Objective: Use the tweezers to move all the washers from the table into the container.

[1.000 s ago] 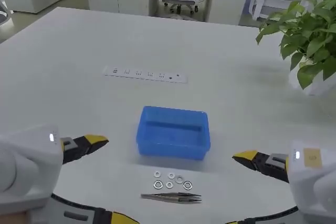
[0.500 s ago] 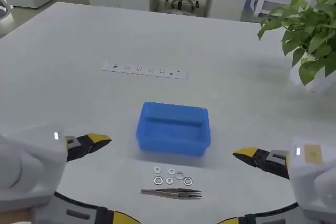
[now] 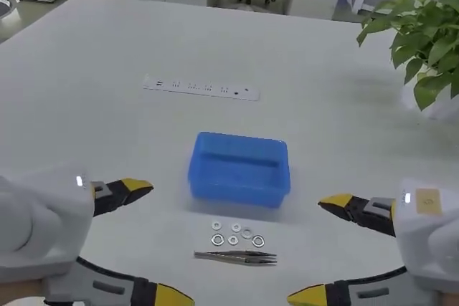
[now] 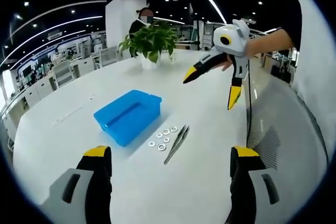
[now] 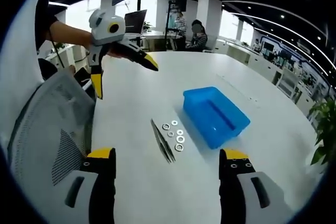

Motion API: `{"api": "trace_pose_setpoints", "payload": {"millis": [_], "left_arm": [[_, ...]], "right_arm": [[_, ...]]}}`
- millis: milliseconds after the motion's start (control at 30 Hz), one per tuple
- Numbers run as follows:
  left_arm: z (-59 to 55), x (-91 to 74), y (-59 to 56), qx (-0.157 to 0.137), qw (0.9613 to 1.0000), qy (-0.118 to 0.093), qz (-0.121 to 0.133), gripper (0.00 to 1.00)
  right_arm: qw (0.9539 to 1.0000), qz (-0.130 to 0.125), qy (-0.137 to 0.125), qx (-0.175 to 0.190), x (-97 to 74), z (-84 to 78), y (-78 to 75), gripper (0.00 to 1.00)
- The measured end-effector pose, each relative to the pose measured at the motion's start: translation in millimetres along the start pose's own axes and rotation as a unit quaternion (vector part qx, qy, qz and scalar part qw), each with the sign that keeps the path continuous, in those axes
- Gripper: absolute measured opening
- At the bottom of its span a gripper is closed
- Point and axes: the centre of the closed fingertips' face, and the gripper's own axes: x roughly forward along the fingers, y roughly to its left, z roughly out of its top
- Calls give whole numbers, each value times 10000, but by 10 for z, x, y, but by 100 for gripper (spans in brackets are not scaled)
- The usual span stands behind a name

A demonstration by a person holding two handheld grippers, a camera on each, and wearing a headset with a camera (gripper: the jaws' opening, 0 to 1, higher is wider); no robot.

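My left gripper (image 4: 170, 153) and right gripper (image 5: 168, 154) both hovering over the white worktop (image 3: 323, 91), jaws spread wide and gripping nothing, six washers (image 3: 237, 233) lying between one pair of tweezers (image 3: 235, 256) and one blue container (image 3: 239, 170)

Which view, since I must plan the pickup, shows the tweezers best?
The right gripper view: the tweezers lie lengthwise, near and unblocked, beside the washers. The left gripper view shows them almost as well from the opposite side; the head view shows them crosswise and thin, near the bottom edge.
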Motion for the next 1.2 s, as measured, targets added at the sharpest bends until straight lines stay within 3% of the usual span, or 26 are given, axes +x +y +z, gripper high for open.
{"api": "trace_pose_setpoints", "payload": {"millis": [267, 433, 500, 567, 867, 1033, 1200], "left_arm": [[-127, 73, 125, -74, 9999, 97, 106, 96], [-266, 235, 171, -17, 9994, 338, 70, 89], [-320, 306, 190, 2, 9989, 470, 65, 81], [-338, 357, 192, 44, 9986, 532, 63, 72], [-428, 617, 91, 183, 9958, 836, -324, 65], [-484, 703, 72, 213, 9941, 943, -488, 51], [-512, 773, 77, 318, 9923, 1044, -581, 45]], "right_arm": [[9999, -42, 77, 53, 65, -91, -49, 77], [9994, 231, 262, -84, 220, -161, 56, 70], [9987, 342, 344, -167, 290, -182, 93, 65], [9982, 419, 374, -206, 350, -186, 111, 62], [9955, 713, 477, -404, 616, -175, 89, 50], [9942, 842, 519, -411, 744, -166, 67, 43], [9902, 1053, 711, -579, 881, -210, 119, 35]]}}
